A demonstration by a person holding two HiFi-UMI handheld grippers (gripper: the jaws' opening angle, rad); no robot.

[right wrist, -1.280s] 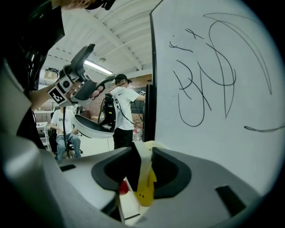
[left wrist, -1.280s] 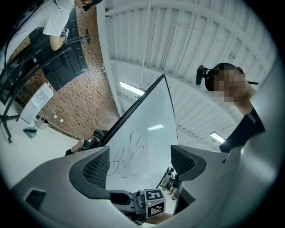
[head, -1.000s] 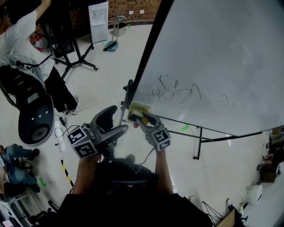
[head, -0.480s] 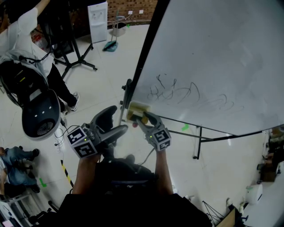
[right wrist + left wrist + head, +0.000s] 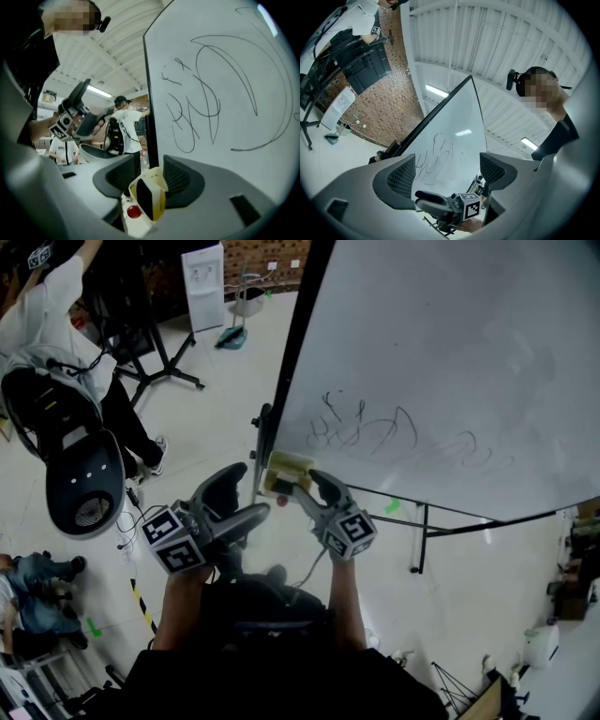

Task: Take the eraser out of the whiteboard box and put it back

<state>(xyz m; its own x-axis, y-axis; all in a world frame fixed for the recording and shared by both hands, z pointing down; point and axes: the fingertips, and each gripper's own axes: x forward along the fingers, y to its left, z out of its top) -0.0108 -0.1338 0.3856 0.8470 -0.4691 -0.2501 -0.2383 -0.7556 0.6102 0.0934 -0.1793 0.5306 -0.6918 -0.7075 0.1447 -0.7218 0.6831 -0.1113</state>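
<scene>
The eraser (image 5: 147, 199), yellow with a black face, stood on end in the box (image 5: 140, 226), its top rising above the cream rim. A small round red thing (image 5: 133, 212) lay in the box just beside it. The box hung at the lower left corner of the whiteboard (image 5: 450, 352), against its dark frame.

The right gripper (image 5: 150, 183) was level with the box, one jaw on each side of the eraser. Its jaws had just been opening and stood wide; the eraser was between them, but the pads were off it, so it was released. The left gripper (image 5: 246, 495) was held to the left of the box, apart from it. Its jaws were spread with nothing between them; its own view showed only the whiteboard and the right gripper beyond.

Dark scribbles (image 5: 375, 432) ran across the whiteboard above the box. On the pale floor (image 5: 216, 399) to the far left, a person in a white shirt (image 5: 52, 301) stood with one arm raised.
</scene>
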